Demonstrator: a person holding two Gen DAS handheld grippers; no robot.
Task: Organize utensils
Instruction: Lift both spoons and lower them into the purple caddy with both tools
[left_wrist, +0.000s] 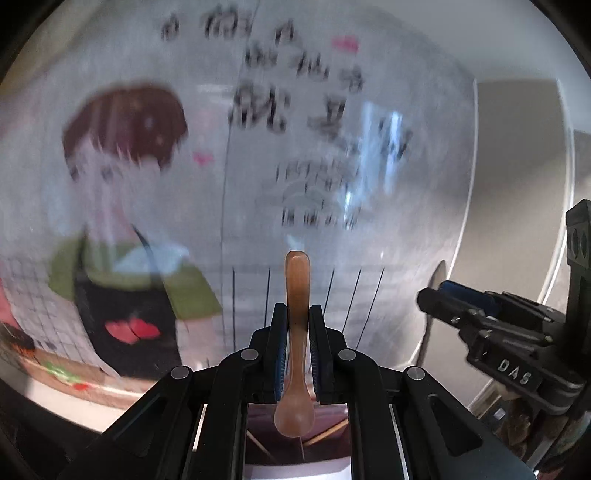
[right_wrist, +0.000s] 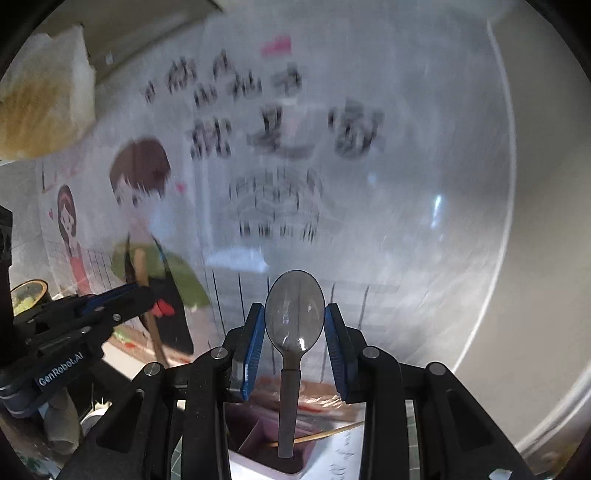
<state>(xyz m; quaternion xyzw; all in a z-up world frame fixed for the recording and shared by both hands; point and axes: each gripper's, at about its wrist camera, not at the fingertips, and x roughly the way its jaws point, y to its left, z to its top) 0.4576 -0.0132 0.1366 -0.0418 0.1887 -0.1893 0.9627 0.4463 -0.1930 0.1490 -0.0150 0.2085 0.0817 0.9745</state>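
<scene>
1. Closest to the left wrist camera, the left gripper (left_wrist: 297, 332) is clenched on a brown spoon (left_wrist: 296, 295), its blue pads pressing both sides of the handle; the bowl end hangs below the fingers, the handle tip points up.
2. Printed letters "DAS" show on the right gripper (left_wrist: 434, 295) as seen from the left wrist view; "GenRobot.AI" shows on the left gripper's body in the right wrist view.
3. Right gripper (right_wrist: 294, 332): its fingers stand apart on either side of a clear grey spoon (right_wrist: 293, 321); whether the pads touch the bowl I cannot tell.
4. That grey spoon stands upright, bowl up, its handle going down into a white holder (right_wrist: 255, 463) just below the fingers. A thin wooden stick (right_wrist: 325, 434) lies across the holder behind the handle.
5. Behind both spoons hangs a blurred poster (right_wrist: 258, 166) with cartoon figures and dark Chinese characters, too smeared to read.
6. Left of the holder, a yellow-lined tape roll (right_wrist: 29, 291) sits behind the left gripper.
</scene>
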